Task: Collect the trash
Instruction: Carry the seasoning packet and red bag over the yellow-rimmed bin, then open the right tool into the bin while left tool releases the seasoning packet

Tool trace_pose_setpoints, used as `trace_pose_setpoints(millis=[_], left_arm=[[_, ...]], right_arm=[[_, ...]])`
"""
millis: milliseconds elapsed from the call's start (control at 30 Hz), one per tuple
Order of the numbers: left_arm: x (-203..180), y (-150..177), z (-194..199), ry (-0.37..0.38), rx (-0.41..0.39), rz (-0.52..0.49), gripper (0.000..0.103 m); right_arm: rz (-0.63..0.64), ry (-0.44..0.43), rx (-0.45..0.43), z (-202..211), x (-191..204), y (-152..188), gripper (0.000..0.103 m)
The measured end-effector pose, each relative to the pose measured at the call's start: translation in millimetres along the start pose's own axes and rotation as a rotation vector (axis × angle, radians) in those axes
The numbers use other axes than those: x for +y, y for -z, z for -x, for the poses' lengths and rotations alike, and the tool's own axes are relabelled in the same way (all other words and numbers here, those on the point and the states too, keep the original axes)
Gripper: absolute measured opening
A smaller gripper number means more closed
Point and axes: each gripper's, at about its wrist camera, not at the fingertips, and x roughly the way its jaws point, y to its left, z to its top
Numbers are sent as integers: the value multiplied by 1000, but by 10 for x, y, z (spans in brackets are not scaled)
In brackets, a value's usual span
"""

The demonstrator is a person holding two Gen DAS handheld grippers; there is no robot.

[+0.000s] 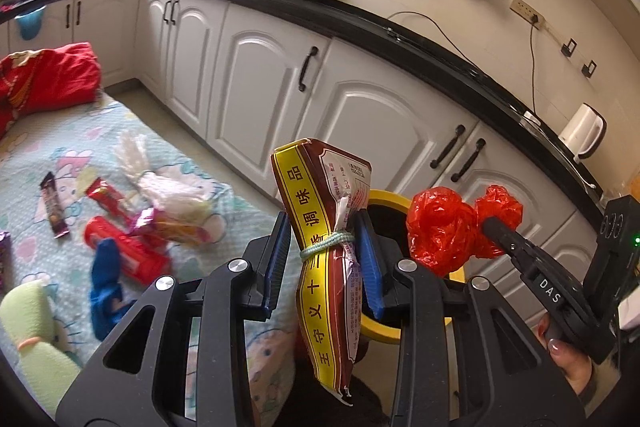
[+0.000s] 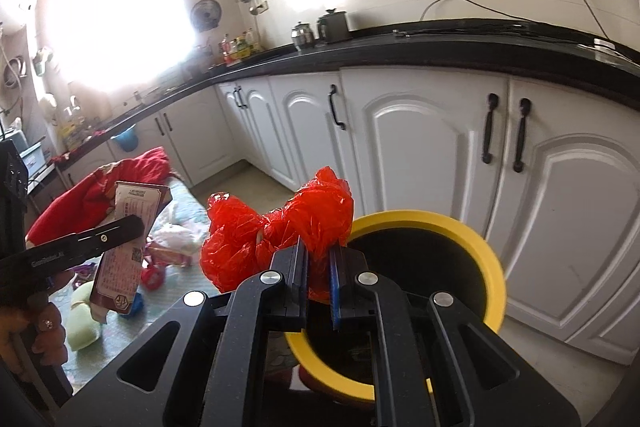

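1. Fingers of the left gripper (image 1: 322, 259) pinch a seasoning packet (image 1: 326, 247) at its string-tied waist; it looks light and crinkly, and the tie stops slipping.
2. Right gripper (image 2: 318, 269) fingers, pressed nearly together, nip a red plastic bag (image 2: 276, 243), which looks soft, feather-light and slippery; the knotted neck seems the best hold.
3. Just beyond both, a yellow-rimmed bin (image 2: 490, 247) stands open.
4. Farther left, wrappers (image 1: 120, 239) lie on the bed (image 1: 48, 155).

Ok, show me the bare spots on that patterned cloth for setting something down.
Bare patterned cloth lies between the red fabric bundle and the dark snack-bar wrapper. Another strip borders the cloth's cabinet-side edge beyond the white plastic bag. It's crowded around the red wrappers and the blue scrap.
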Motion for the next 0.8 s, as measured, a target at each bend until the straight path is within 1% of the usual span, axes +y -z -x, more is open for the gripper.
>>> trace_pose_setpoints(millis=[433, 800], left_arm=[[-501, 45, -467, 64, 38, -69, 26], [-750, 127, -816, 88, 75, -121, 26]], right_arm=[[-69, 110, 15, -54, -485, 109, 8], [-71, 183, 31, -114, -659, 221, 8]])
